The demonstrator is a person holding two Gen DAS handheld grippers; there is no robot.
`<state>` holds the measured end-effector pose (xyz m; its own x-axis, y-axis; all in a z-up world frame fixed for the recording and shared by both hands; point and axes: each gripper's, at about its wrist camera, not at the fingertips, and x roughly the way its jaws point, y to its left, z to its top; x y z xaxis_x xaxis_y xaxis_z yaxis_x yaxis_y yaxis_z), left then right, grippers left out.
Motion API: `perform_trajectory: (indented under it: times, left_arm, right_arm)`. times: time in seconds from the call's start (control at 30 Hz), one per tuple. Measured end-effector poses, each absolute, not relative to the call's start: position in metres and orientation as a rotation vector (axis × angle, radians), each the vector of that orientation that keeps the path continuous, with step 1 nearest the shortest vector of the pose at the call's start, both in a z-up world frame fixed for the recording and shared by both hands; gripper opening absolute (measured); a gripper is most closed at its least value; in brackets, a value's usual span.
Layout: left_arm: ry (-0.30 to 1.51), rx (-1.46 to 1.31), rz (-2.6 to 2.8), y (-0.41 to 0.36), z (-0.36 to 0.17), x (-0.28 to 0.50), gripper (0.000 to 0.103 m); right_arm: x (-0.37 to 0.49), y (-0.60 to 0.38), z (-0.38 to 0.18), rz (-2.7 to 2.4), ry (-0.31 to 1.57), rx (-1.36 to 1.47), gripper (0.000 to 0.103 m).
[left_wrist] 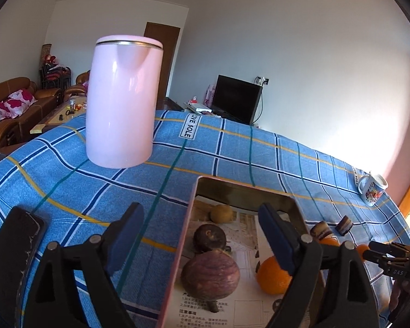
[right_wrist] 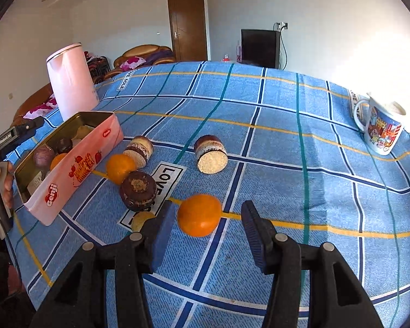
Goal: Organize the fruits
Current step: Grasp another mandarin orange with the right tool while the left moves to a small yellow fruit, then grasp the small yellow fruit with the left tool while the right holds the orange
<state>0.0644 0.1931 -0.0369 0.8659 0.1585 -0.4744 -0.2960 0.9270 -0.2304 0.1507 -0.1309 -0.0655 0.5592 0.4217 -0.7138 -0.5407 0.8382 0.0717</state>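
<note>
The round orange fruit (right_wrist: 199, 215) lies on the blue checked tablecloth (right_wrist: 287, 164), just ahead of the right gripper (right_wrist: 207, 235) and a little toward its left finger. The gripper's two blue-padded fingers are spread wide and hold nothing. The fruit looks firm, smooth and light. It is round, so it may roll if bumped. I think the best hold is across its middle, one pad on each side, with a soft squeeze.

Just left of it sit a dark brown round fruit with a dry stem end (right_wrist: 138, 190) and a small pale yellow fruit (right_wrist: 142, 220), close together. A second orange fruit (right_wrist: 120, 168) lies behind them. Two little layered cakes with chocolate tops (right_wrist: 211, 154) lie on their sides farther back.

The long pink metal tin with red pictures (right_wrist: 76, 169) stands open on the left. Inside it are a purple-brown fruit, a darker one, an orange one and a yellow one, on printed paper. There is room left in the tin.

The left gripper (left_wrist: 202, 235) hangs over the tin's near-left edge, fingers spread and empty, one outside the wall and one above the inside.

The right side of the cloth is bare and gives room to move. A tall pink plastic kettle (right_wrist: 71, 82) stands behind the tin. A white picture mug (right_wrist: 380, 128) sits near the far right edge of the table.
</note>
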Motion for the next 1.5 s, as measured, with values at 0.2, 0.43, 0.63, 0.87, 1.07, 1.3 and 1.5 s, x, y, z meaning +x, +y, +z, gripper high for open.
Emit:
perform_trajectory:
  times: [0.2,0.43,0.63,0.87,1.07,1.3,1.5]
  left_arm:
    - [0.453,-0.218,0.103,0.130,-0.020,0.063,0.088]
    - [0.522,-0.114,-0.077,0.042,-0.026,0.078,0.088]
    - [0.642,-0.049,-0.148,-0.010,-0.048,0.099,0.086]
    - [0.767,-0.019,-0.185,-0.037,-0.068,0.117,0.064]
    - [0.852,-0.039,-0.199,-0.042,-0.082,0.135,0.046]
    - [0.862,-0.050,-0.222,-0.047,-0.082,0.136,0.029]
    - [0.804,-0.061,-0.241,-0.046,-0.077,0.127,0.029]
  right_arm:
    - [0.162,-0.122,-0.078,0.617,0.877,-0.143,0.037]
    - [0.143,-0.152,-0.061,0.526,0.750,-0.130,0.037]
    - [0.146,-0.169,-0.053,0.463,0.688,-0.131,0.037]
    - [0.146,-0.172,-0.052,0.490,0.676,-0.112,0.037]
    - [0.147,-0.174,-0.053,0.503,0.680,-0.089,0.037]
    - [0.146,-0.174,-0.053,0.508,0.680,-0.086,0.037]
    - [0.144,-0.174,-0.052,0.512,0.670,-0.082,0.037]
